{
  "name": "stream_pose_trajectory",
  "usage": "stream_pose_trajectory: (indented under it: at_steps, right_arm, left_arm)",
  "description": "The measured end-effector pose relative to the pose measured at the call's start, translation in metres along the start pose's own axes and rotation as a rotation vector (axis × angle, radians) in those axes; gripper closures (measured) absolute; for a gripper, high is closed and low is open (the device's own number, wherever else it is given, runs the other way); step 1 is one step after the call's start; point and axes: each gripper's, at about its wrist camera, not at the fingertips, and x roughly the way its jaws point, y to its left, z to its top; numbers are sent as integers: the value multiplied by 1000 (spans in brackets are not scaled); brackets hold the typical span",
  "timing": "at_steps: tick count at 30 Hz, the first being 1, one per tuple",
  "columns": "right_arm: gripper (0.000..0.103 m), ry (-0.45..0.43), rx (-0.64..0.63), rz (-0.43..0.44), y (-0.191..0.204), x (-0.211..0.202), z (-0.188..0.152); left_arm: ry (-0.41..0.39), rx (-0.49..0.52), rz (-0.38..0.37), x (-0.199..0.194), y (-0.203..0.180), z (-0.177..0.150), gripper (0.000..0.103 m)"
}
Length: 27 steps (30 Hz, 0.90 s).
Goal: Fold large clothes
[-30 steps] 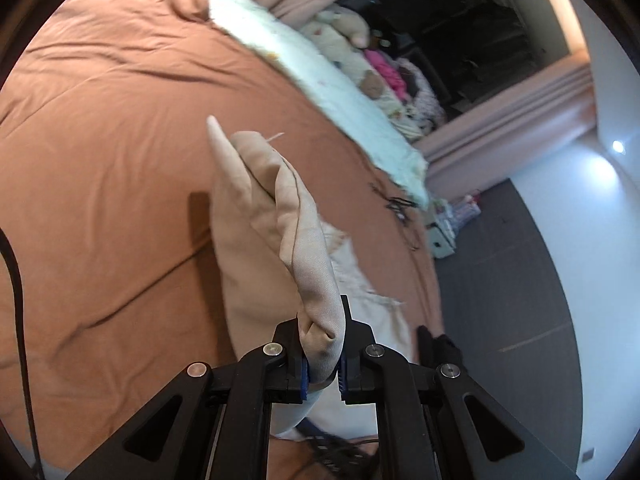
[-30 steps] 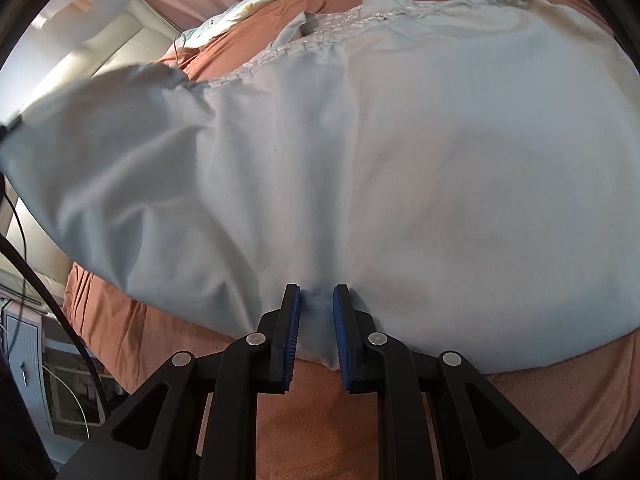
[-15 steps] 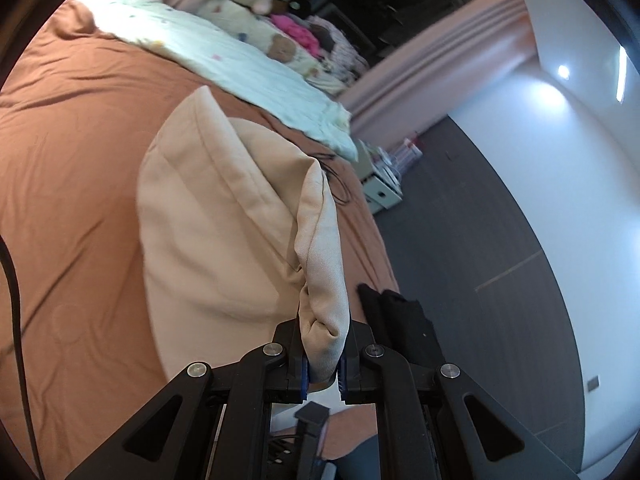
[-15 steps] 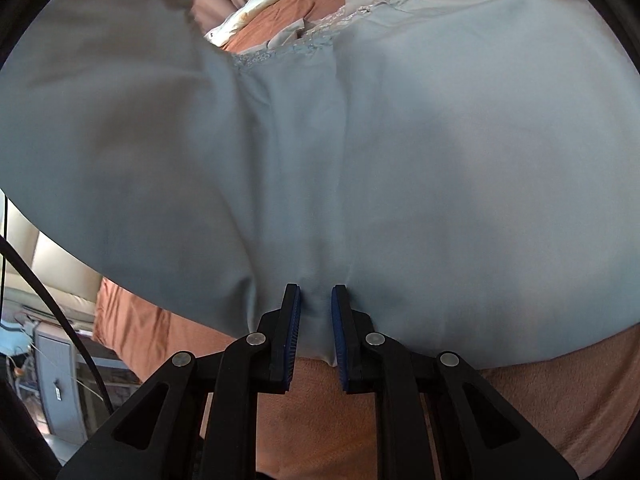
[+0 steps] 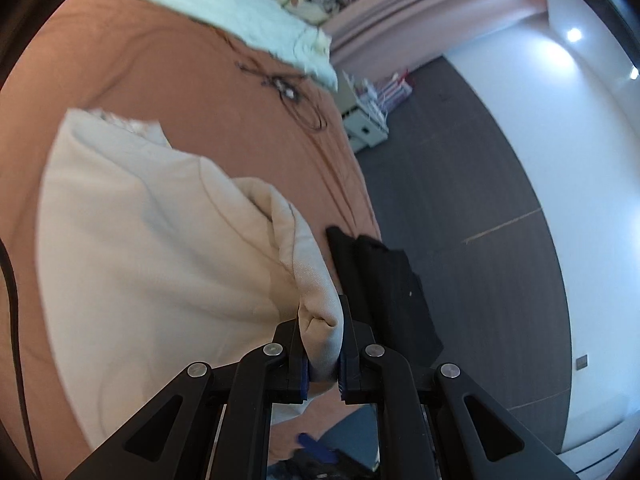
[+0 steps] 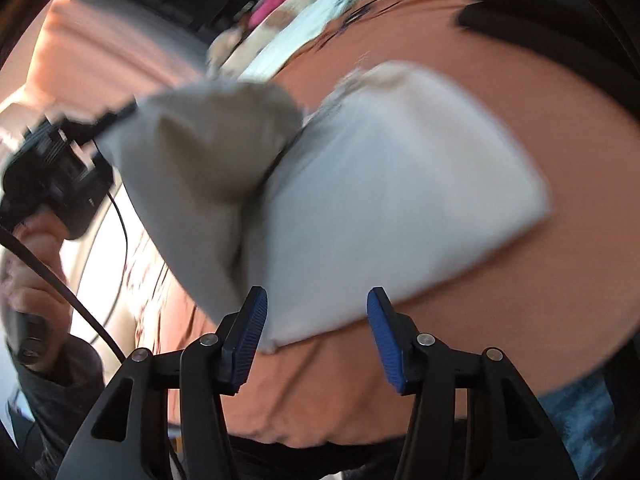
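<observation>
A large cream garment (image 5: 152, 264) lies folded over on the orange-brown bed sheet (image 5: 168, 80). My left gripper (image 5: 323, 354) is shut on a bunched corner of it, and the cloth drapes away from the jaws to the left. In the right wrist view the same garment (image 6: 400, 184) shows as a pale folded slab, with its lifted end (image 6: 192, 160) hanging from the left gripper's body (image 6: 52, 176) held by a hand (image 6: 28, 264). My right gripper (image 6: 316, 334) is opening; its blue pads stand apart, and the garment's near edge lies between them, touching neither pad.
A black garment (image 5: 384, 280) lies at the bed's right edge. A pale green quilt (image 5: 224, 12) and soft toys sit at the far end, with a tangle of thin cable (image 5: 288, 92) on the sheet. Dark floor (image 5: 460, 184) and a white wall lie to the right.
The right gripper let go of the garment's edge and its jaws spread apart. The left gripper carried its corner across, so the lifted cloth folded over onto the rest. Both views swung sideways.
</observation>
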Motion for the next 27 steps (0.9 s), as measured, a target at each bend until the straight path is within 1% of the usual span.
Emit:
stream_pose_trajectory:
  at_steps: [4,8,10,12,13,14,15,16,17,18,19,20,22,23,26,27]
  right_arm:
    - [53,-51,62,-53,-37,-30,-3]
    - [53,-76,96,-67,-56,-49,-6]
    - [53,-91,105,-69,-60,-59,-9]
    - [53,-103,117,-71,-66,-68,-11]
    - [53,-103,124,-73,-65,-69,-12]
    - [53,-99,132,-75,-66,-69,-13]
    - [53,-96,136,-73,-68,-69,-10]
    - [53,-92,140,-70,-68,-70,-12]
    - [48,-88,142,-68,-70,-71,-14]
    - [39,-89,139,-64,-71,-74,-16]
    - [35,-93,136,-62,-71,-77,-17]
    - [33,-97,134,-61,-72,-79,-15]
    - [33,-97,141,-54,-73,-78,-13]
    - [33,-96,143,-48,-74,-77,-12]
    - [33,-84,118,-40,-72,-68,-4]
    - [33,-76,103,-38,-69,-63,-1]
  left_arm:
    - [45,13,-10,32,-14,-9,94]
    - [93,42,-44,57,-32,-19,94]
    - [133,74,-51,75,-45,-26,93]
    - [191,115,-23,100,-53,-38,92]
    - [212,139,5,112,-55,-43,89]
    - [237,171,33,122,-57,-48,78]
    - [278,209,51,135,-59,-55,71]
    - [312,224,51,142,-56,-62,61]
    - [344,221,25,148,-54,-67,59]
    - [371,210,-14,151,-52,-70,57]
    - [389,212,-29,152,-52,-72,49]
    - [389,221,-20,151,-53,-71,40]
    - [351,247,7,141,-53,-67,33]
    - [332,251,17,135,-51,-62,31]
    - [296,244,44,114,-40,-53,31]
    - [282,244,62,102,-34,-54,31]
